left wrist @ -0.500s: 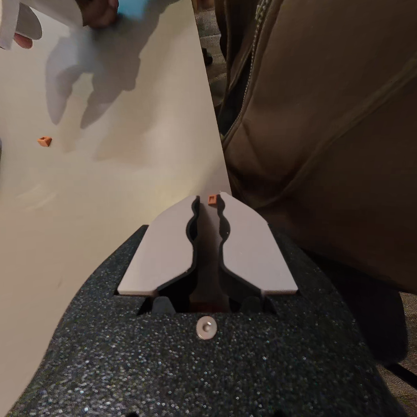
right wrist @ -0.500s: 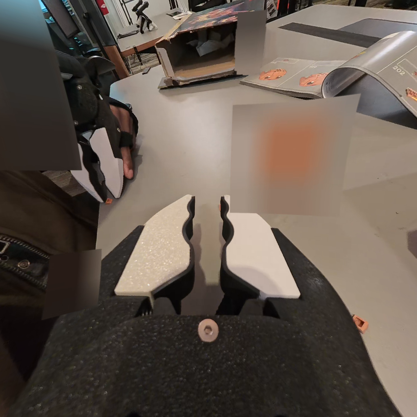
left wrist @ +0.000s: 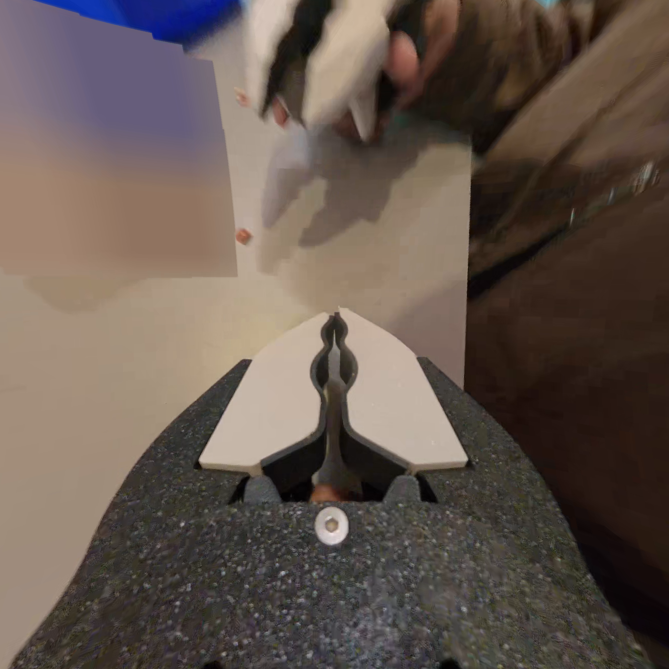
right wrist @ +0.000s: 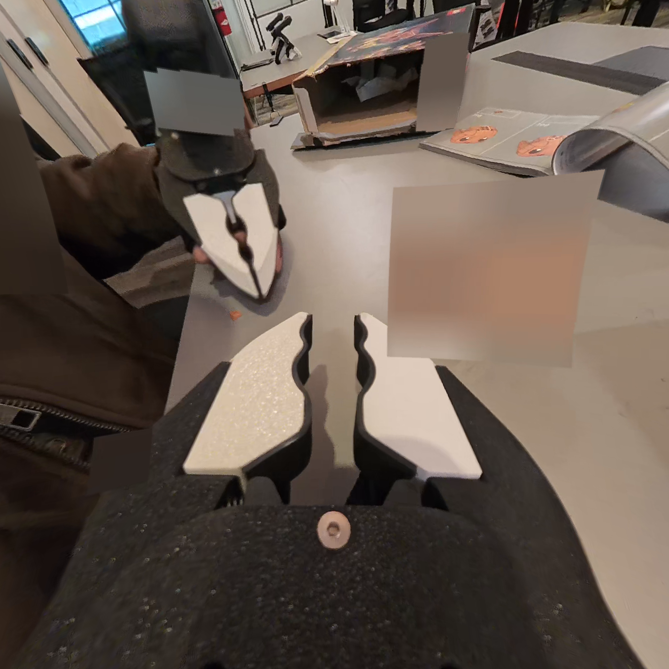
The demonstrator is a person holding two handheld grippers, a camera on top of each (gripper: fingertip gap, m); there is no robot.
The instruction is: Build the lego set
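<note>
The left gripper (right wrist: 260, 295), jaws pinched together on nothing, hovers over a small orange brick (right wrist: 235, 315) near the grey tabletop's (right wrist: 344, 235) edge, while the right gripper (right wrist: 333, 320) stands narrowly parted and empty.

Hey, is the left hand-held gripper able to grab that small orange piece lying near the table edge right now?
Probably yes, once it opens. The left hand-held gripper is shut with nothing seen between its fingers, tips just above the table, and the small orange piece lies close beside them with nothing between.
</note>
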